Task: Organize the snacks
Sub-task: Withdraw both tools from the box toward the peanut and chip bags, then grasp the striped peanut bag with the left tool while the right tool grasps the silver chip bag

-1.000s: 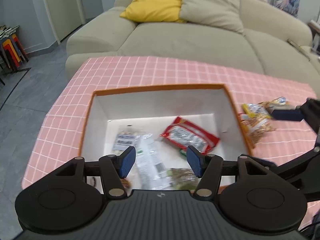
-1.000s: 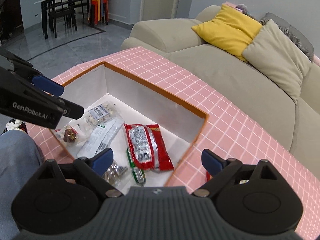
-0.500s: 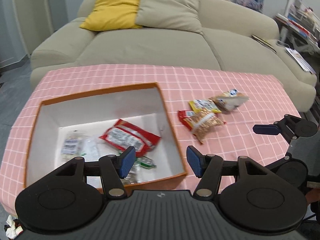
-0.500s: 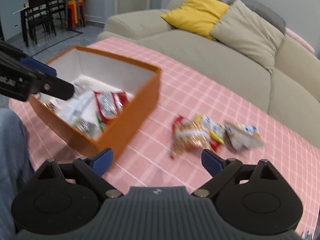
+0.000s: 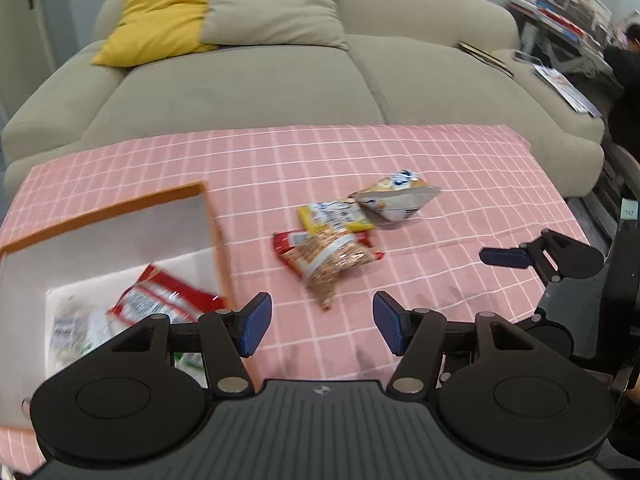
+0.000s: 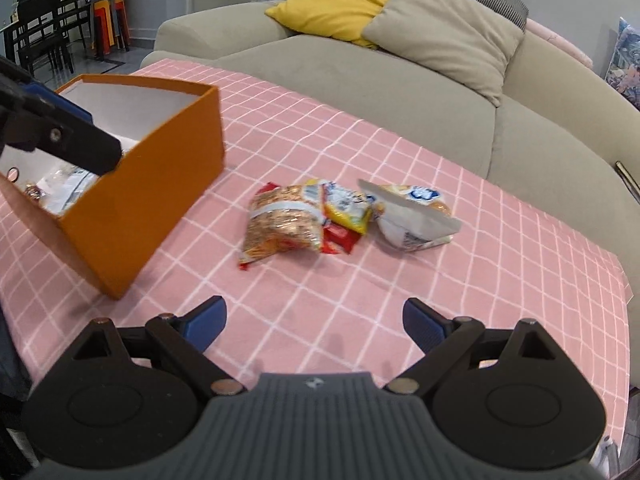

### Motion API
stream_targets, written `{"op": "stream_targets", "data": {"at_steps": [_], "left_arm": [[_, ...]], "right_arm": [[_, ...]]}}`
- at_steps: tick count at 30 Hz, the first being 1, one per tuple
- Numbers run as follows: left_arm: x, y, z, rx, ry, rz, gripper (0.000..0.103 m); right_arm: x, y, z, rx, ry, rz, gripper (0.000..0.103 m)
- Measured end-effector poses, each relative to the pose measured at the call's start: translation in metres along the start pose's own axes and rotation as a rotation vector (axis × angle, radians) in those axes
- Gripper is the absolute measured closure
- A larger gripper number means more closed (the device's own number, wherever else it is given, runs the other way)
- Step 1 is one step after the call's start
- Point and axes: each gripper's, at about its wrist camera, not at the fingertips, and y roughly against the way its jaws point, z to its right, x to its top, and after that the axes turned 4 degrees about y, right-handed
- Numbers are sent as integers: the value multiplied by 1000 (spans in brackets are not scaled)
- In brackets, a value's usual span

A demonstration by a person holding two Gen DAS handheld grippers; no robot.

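On the left of the pink checked cloth (image 6: 480, 264) stands the orange box (image 6: 132, 200), open on top and white inside. A red pack (image 5: 160, 300) and some pale packs (image 5: 72, 332) lie in the box, a bit blurred. The left gripper (image 5: 320, 322) hangs over the cloth just beside the box, with its blue pads apart and nothing between them. In the middle of the cloth lies a small heap of snacks: a clear nut bag (image 6: 280, 224) on top of a red pack (image 6: 338, 238), touching a yellow pack (image 6: 346, 208). Just to the right of these lies a white and orange bag (image 6: 412, 216). The right gripper (image 6: 314, 322) hangs over bare cloth near the heap, jaws wide and holding nothing. Behind the table is a sofa (image 6: 400, 92) with a yellow pillow (image 6: 336, 0) and a tan pillow (image 6: 444, 32).
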Motion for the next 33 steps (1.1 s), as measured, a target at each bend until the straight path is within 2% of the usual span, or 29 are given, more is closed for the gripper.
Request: {"op": "stream_targets", "data": {"at_steps": [5,7,10,13,21,29,33], "left_arm": [[14,-32,20,5,-98,-37,34],[19,-46,25,9,-140,-56,28],[25,-64,29,29,-193,-86,26],[30,-83,31,42,-242,-113,24],[36,-124,37,63,-388,-191,23],[39,-154,45,78,-485,-241,23],[40,-165,45,90,-465,-251,23]], "right_arm": [[0,-11,24,-39,-17,18,11],[2,-17,32,-61,-4,24,11],[6,-28,40,-92,44,35,11],[10,-41,42,-127,137,43,8],[22,-73,36,-176,487,56,8],[32,-107,30,-196,697,34,7],[33,-124,25,-212,758,16,8]]}}
